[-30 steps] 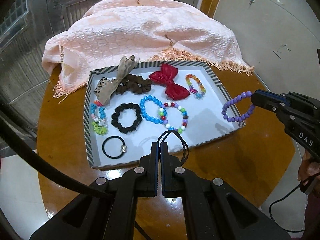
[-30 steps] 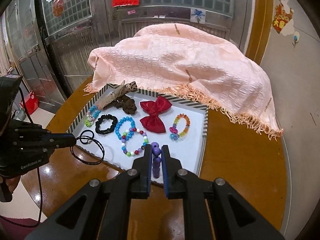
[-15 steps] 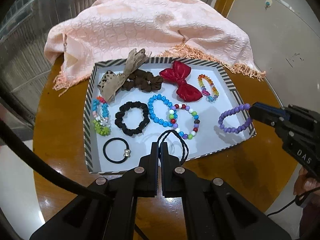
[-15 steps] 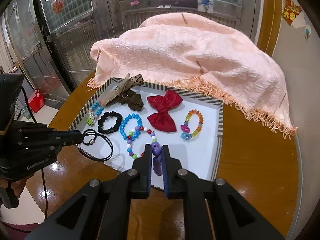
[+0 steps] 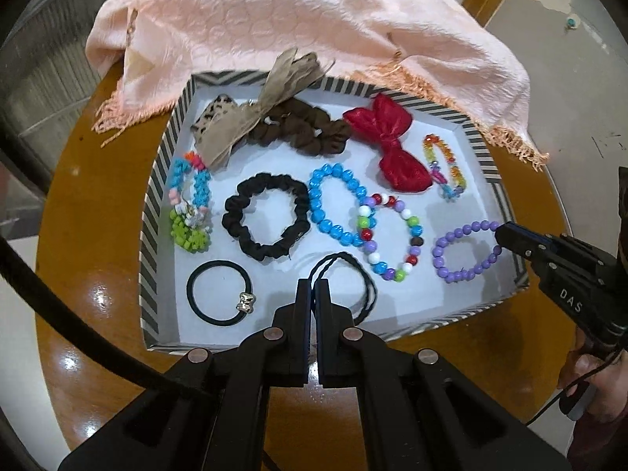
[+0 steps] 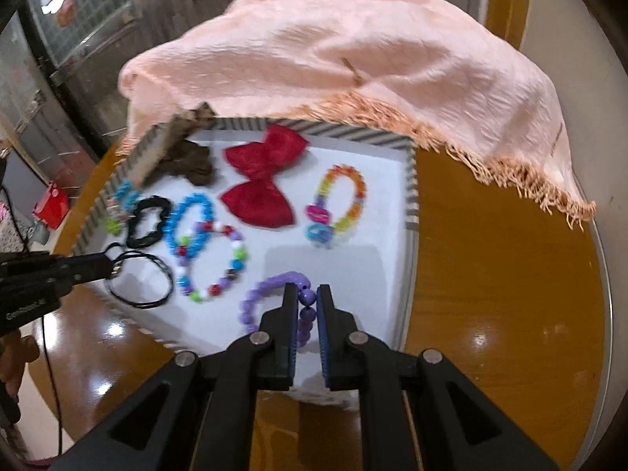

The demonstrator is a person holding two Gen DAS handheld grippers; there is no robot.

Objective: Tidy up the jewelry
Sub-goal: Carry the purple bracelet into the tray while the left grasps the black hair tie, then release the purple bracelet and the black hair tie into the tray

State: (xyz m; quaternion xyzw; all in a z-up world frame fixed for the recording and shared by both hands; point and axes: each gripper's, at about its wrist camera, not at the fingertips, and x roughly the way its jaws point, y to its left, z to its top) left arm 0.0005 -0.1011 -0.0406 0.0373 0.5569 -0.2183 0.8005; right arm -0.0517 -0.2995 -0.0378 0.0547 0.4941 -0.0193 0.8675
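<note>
Left wrist view showed the left gripper (image 5: 313, 286) with its fingers pressed together on a thin black cord loop (image 5: 349, 274), held low over the near part of the striped tray (image 5: 151, 212). The right gripper (image 6: 307, 298) pinched one bead of the purple bead bracelet (image 5: 465, 251), whose loop lay over the tray's white floor near the right wall. Doing the step well seemingly meant lowering each piece until it lay flat in bare white space, clear of the multicoloured bead bracelet (image 5: 390, 235) and the black hair tie (image 5: 219, 292), before letting the fingers part. Whether either loop already touched the floor could not be told. The right wrist view was blurred by motion, and the pink cloth (image 5: 298, 27) hid the tray's far rim and the table behind it.
</note>
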